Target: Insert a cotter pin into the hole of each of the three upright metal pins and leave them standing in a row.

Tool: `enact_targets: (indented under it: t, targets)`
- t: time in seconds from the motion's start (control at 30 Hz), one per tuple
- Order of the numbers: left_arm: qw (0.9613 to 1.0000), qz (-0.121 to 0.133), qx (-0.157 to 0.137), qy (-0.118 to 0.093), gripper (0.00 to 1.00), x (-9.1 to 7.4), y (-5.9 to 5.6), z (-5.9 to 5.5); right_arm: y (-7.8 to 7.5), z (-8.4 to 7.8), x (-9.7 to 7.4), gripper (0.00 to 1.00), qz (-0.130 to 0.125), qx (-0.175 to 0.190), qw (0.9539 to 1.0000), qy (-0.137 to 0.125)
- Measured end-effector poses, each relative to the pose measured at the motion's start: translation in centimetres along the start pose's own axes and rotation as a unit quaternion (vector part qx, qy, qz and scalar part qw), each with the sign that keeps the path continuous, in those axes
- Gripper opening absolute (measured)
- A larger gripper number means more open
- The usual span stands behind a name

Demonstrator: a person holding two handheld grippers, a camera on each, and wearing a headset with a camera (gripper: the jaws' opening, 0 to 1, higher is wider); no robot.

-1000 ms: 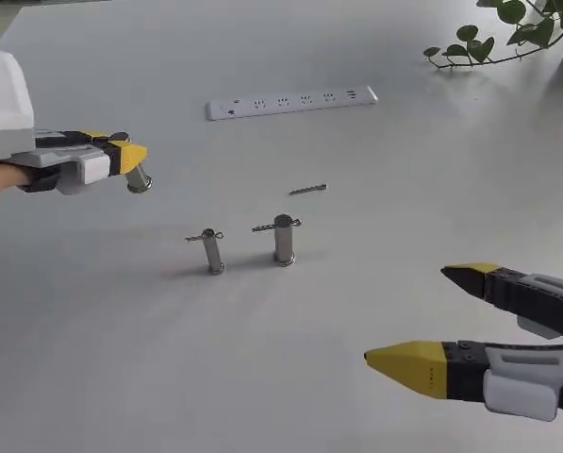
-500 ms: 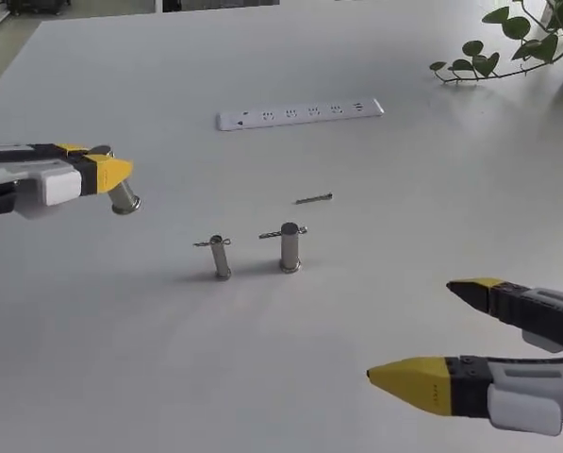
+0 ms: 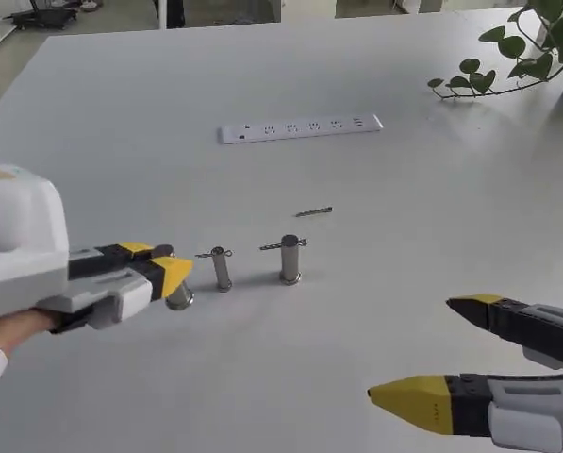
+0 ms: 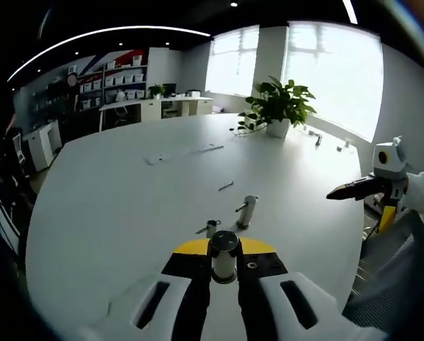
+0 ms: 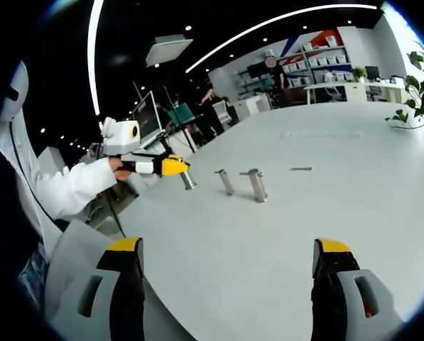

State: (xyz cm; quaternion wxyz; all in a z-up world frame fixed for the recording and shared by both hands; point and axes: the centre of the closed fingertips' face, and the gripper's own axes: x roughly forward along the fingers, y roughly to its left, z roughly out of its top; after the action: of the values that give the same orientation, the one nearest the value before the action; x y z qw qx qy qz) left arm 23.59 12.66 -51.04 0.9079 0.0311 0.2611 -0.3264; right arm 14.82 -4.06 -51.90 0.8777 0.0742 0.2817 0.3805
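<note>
Broadly, the white table (image 3: 121,123) carries everything. A leafy plant (image 3: 469,66) trails over its far right corner, and a white power strip (image 3: 300,127) lies across the far middle. The left gripper (image 3: 173,276) reaches in low from the left, its jaws clamped on the upper part of the held metal pin (image 3: 178,298). That pin hangs upright with its flanged foot down at the table, just left of the other two; whether it touches cannot be told. The right gripper (image 3: 410,346) hovers at the near right, jaws spread wide, well apart from the pins. The middle metal pin (image 3: 222,271) and the thicker right metal pin (image 3: 289,260) stand upright side by side. A short cotter pin (image 3: 208,254) crosses the top of the first, a longer cotter pin (image 3: 279,246) the top of the second. The loose cotter pin (image 3: 314,211) lies flat between this row and the power strip.
</note>
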Motion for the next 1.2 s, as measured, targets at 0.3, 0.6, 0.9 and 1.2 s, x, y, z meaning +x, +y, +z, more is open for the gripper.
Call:
enact_targets:
  t: [0.3, 0.6, 0.9, 1.2]
  targets:
    - [0.9996, -0.006, 0.028, -0.005, 0.11, 1.8, -3.7, -1.0, 0.5, 0.0, 0.2, 0.96, 0.014, -0.007, 0.9999, -0.001]
    - [0.9995, -0.002, 0.029, -0.008, 0.11, 3.6, -5.0, -1.8, 0.6, -0.2, 0.2, 0.96, 0.019, -0.012, 0.9997, 0.002]
    - [0.9998, 0.002, 0.02, -0.002, 0.11, 4.9, -5.5, -3.2, 0.7, -0.3, 0.2, 0.95, 0.023, -0.009, 0.9997, 0.003]
    - [0.9999, -0.003, 0.015, -0.002, 0.11, 5.5, -5.8, -4.3, 0.7, -0.5, 0.1, 0.94, 0.021, -0.006, 0.9997, 0.005]
